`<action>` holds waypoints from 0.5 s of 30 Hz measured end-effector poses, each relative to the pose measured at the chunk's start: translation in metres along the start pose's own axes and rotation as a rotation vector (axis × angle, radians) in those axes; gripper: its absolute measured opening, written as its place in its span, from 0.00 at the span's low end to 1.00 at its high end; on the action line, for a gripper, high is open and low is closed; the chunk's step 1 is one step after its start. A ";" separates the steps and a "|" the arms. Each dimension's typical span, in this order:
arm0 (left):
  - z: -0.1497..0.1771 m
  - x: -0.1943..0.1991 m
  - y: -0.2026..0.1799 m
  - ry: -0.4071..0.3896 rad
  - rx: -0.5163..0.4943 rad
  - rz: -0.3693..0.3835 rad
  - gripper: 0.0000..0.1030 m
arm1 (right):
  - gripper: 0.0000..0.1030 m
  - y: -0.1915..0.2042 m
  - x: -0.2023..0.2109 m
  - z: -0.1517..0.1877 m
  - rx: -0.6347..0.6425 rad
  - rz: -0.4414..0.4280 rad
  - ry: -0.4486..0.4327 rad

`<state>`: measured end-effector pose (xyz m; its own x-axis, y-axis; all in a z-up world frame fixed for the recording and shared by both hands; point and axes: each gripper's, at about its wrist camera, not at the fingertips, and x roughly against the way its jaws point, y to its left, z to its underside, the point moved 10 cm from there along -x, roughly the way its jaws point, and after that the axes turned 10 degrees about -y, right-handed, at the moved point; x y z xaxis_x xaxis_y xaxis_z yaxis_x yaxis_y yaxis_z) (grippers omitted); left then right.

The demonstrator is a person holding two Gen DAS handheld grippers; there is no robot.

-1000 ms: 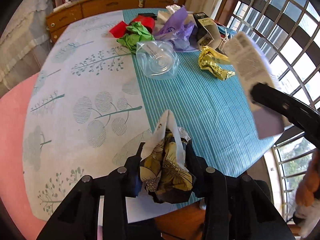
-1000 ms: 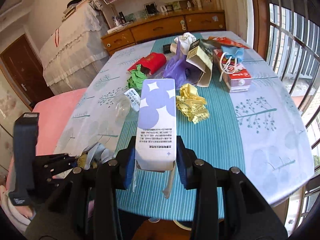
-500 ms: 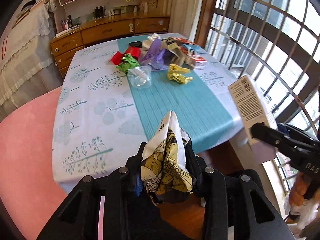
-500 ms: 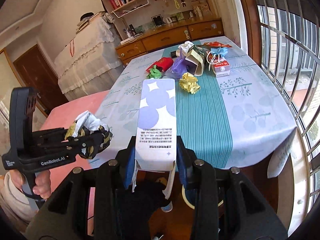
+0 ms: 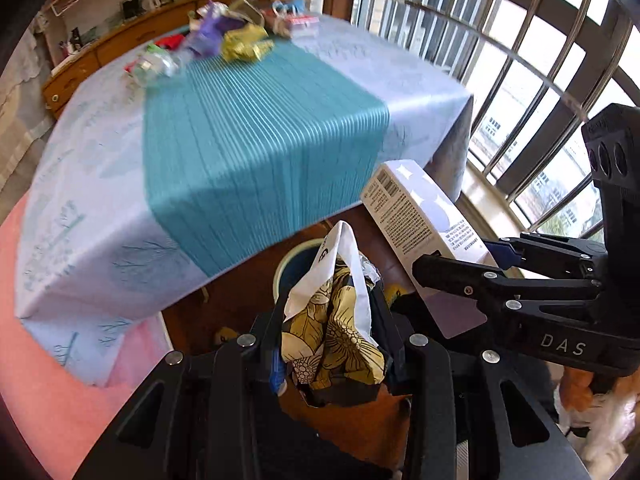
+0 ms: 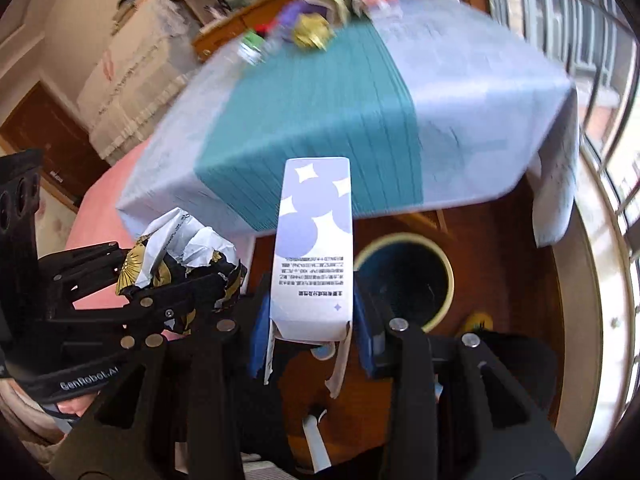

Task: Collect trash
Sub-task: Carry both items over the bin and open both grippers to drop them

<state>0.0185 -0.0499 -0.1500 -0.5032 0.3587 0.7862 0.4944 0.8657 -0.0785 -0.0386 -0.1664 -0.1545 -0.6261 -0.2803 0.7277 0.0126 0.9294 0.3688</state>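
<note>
My left gripper [image 5: 330,332] is shut on a crumpled wrapper [image 5: 336,316] with a yellow-and-black flower print and a white inside. In the right wrist view that wrapper [image 6: 180,256] shows at the left, in the left gripper [image 6: 176,280]. My right gripper [image 6: 310,316] is shut on a tall white carton [image 6: 314,248] with lilac circles. The same carton [image 5: 424,232] reaches in from the right of the left wrist view. Both grippers hang off the table's near edge, above a round bin [image 6: 404,276] with a cream rim and dark inside, standing on the wooden floor. The bin [image 5: 298,260] lies just behind the wrapper.
The table [image 5: 240,128], under a pale cloth with a teal striped runner, carries more litter at its far end: a yellow wrapper [image 5: 244,44], a purple bag [image 5: 208,34], a clear cup [image 5: 156,66]. A barred window [image 5: 520,60] lines the right side. A pink seat [image 5: 24,360] lies left.
Both grippers have drawn back from over the table and sunk below its near edge, carrying the wrapper and the carton. The floor bin has come into view beneath them.
</note>
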 end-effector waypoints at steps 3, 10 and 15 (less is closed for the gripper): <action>0.013 -0.042 -0.007 0.031 -0.006 -0.011 0.34 | 0.32 -0.033 -0.027 0.027 -0.065 0.032 0.066; 0.032 -0.139 -0.002 0.059 0.016 -0.084 0.35 | 0.32 -0.097 -0.105 0.070 -0.172 0.088 0.173; 0.054 -0.201 0.002 0.090 -0.017 -0.151 0.35 | 0.33 -0.134 -0.155 0.101 -0.214 0.121 0.215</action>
<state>0.0823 -0.1009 -0.3415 -0.5078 0.1916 0.8399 0.4300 0.9012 0.0544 -0.0217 -0.2237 -0.3751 -0.4317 -0.2361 0.8706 0.2549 0.8939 0.3688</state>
